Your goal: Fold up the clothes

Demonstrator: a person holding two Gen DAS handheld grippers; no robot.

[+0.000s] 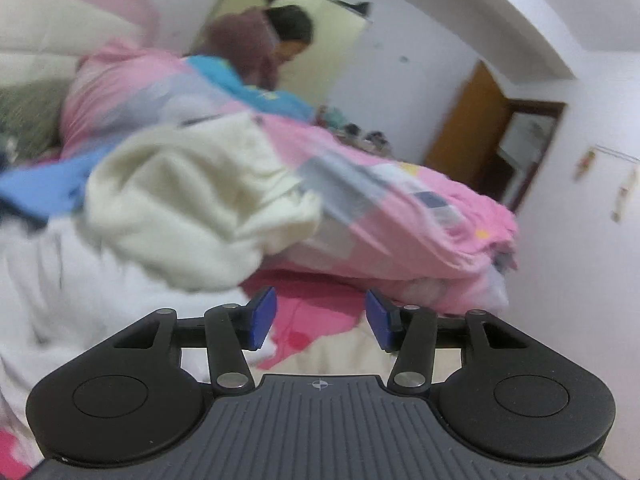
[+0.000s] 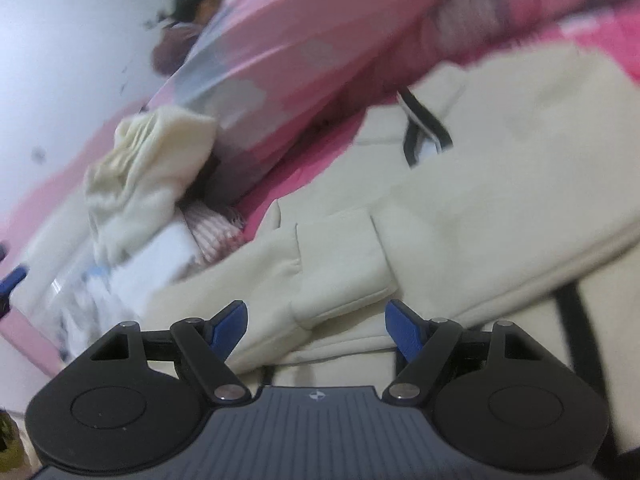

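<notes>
- The cream garment [image 2: 460, 184] is lying spread over the pink bed [image 2: 320, 148], its cuff [image 2: 340, 256] just ahead of the right tongs [image 2: 316, 330], which are gaping empty.
- The left tongs [image 1: 316, 320] are likewise standing open, holding nothing.
- Only the left view is showing a crumpled cream heap [image 1: 192, 208] beside the pink quilt [image 1: 400, 208]; that is looking unfolded.

A bed covered by a bright pink sheet [image 2: 308, 160] carries everything. A cream fleece hooded garment with a front pocket [image 2: 460, 200] lies spread flat on it. Beside it lies a bulky pink patterned quilt [image 1: 400, 216], and a crumpled cream fleece garment [image 1: 192, 200] rests against the quilt, atop white bedding [image 1: 72, 292].
</notes>
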